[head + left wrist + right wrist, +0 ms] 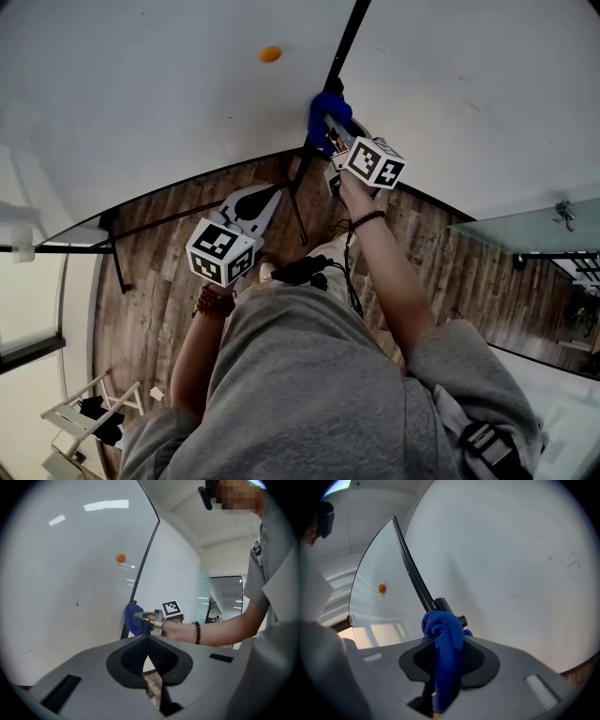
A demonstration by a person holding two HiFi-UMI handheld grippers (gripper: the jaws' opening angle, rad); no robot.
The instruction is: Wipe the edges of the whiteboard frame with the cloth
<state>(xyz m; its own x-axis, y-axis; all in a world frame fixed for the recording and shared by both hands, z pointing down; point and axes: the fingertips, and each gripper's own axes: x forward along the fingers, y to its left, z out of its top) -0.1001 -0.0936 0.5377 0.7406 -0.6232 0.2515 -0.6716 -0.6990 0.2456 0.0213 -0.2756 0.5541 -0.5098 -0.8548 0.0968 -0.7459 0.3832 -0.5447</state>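
Two grippers, one blue cloth (pixel 325 105), one orange dot (pixel 270 53) on the whiteboard (pixel 141 84). Upper centre in the head view, the right gripper (pixel 330 127) pinches the cloth against the dark frame edge (pixel 345 42); the left gripper (pixel 274 197), lower, is closed, empty. Only the right gripper view shows a frame fitting (pixel 442 605) there.

floor: dark wood planks (pixel 159 272) | wall: white (pixel 487 84) | glass partition (pixel 525 230) at right | white rack (pixel 70 398) lower left

Head view downward, gripper views facing whiteboard (pixel 70 573)
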